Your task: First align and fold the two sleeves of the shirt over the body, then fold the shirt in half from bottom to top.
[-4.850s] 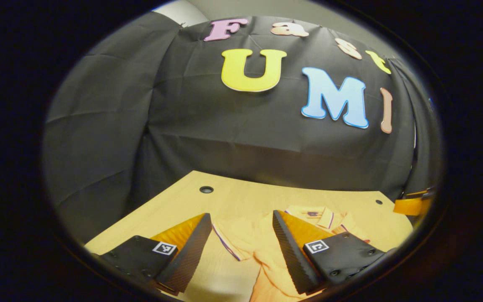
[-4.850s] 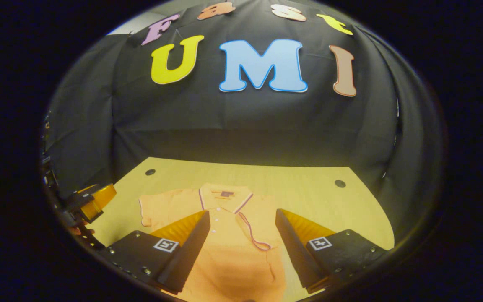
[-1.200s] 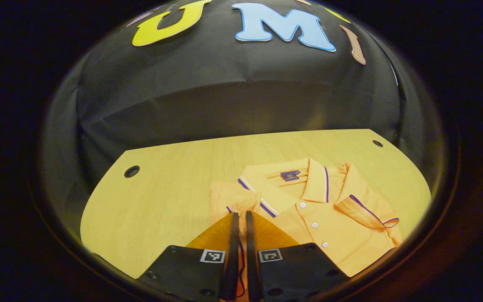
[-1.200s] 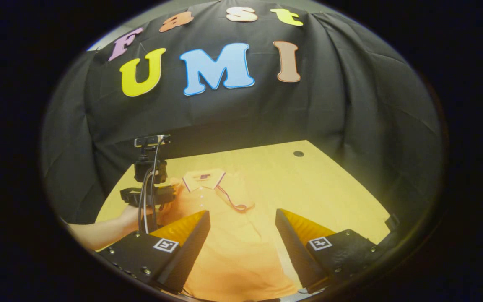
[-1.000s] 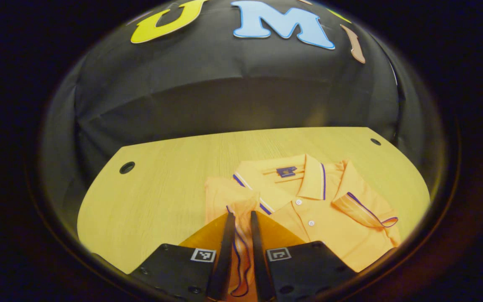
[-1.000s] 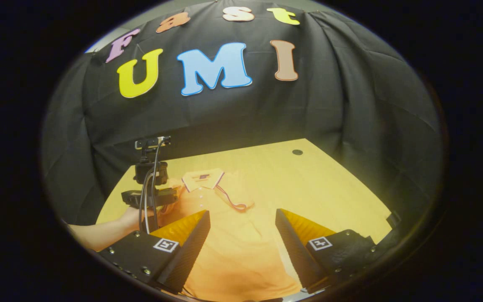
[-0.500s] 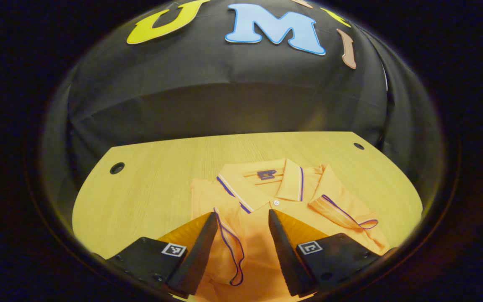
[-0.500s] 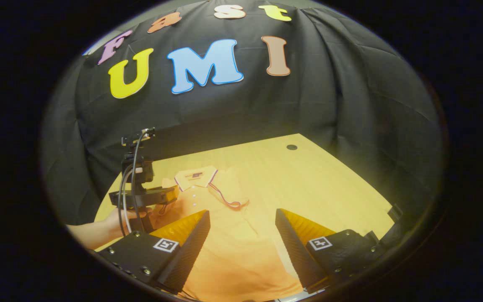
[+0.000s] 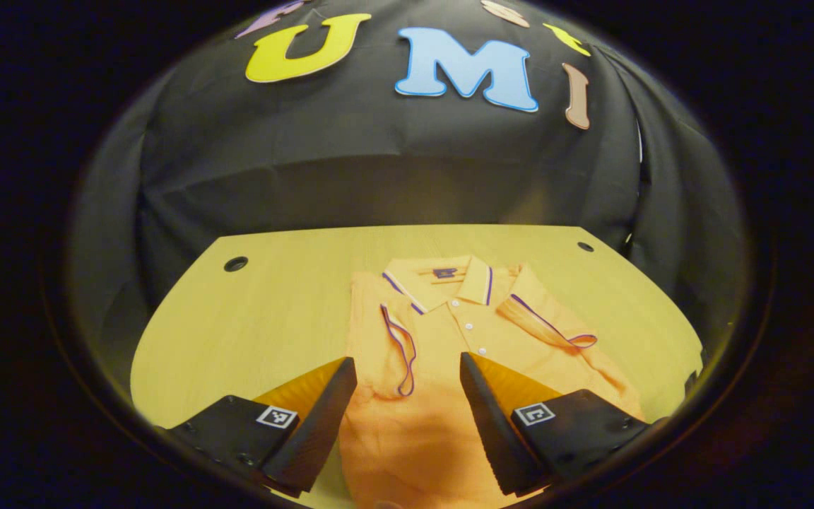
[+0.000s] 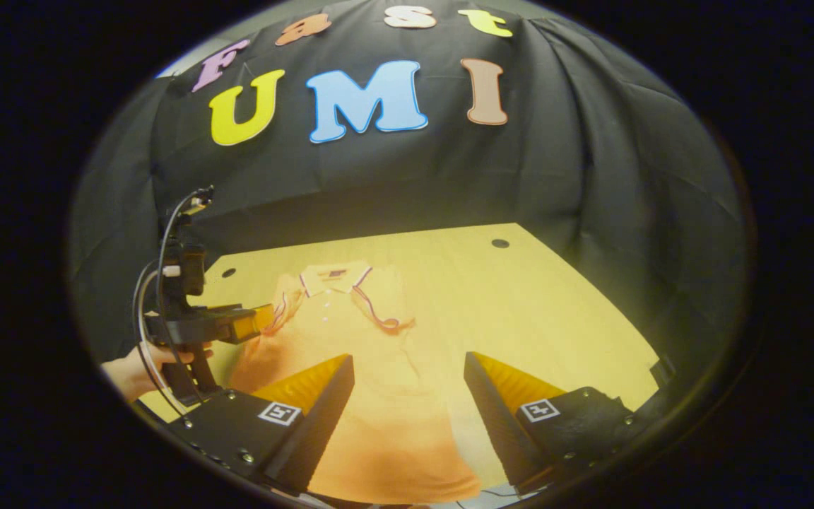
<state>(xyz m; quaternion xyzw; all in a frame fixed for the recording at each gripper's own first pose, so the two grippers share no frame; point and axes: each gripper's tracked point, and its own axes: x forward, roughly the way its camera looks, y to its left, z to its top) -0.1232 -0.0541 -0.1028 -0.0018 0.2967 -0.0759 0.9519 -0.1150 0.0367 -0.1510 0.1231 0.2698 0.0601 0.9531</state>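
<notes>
L gripper (image 9: pixel 407 367) has its fingers spread wide w/ nothing between them but the cloth lying below; it hovers over the lower-mid part of the one orange polo shirt (image 9: pixel 449 353), which lies flat, collar toward the booth's far wall, on the one wooden table (image 9: pixel 266 318). R gripper (image 10: pixel 409 367) is likewise wide apart and holds nothing, poised above the shirt's lower body near the hem. In the right gripper view the L gripper also appears farther off at left, w/ one hand (image 10: pixel 140 369) around its handle and cables looping off its top; from there its fingertips sit just beside the shirt's left edge, but whether they touch cloth can't be told. Counts: 2 grippers, 1 shirt, 1 table, 2 round holes in the tabletop, one hole (image 9: pixel 235 264) far-left and one hole (image 9: pixel 585 247) far-right. Shirt has 2 sleeves, both folded inward over the chest: left sleeve (image 9: pixel 393 339) w/ dark-striped cuff lying just ahead of the L gripper's left finger, right sleeve (image 9: pixel 552 329) angled across the other side, cuff pointing outward. Collar (image 9: pixel 449 279) has striped trim w/ a small dark label inside; 3 buttons show on the placket. Shirt's hem is cut off by the lower edge in the left gripper view, and gripper bodies cover its lower corners; label too small to make out.
</notes>
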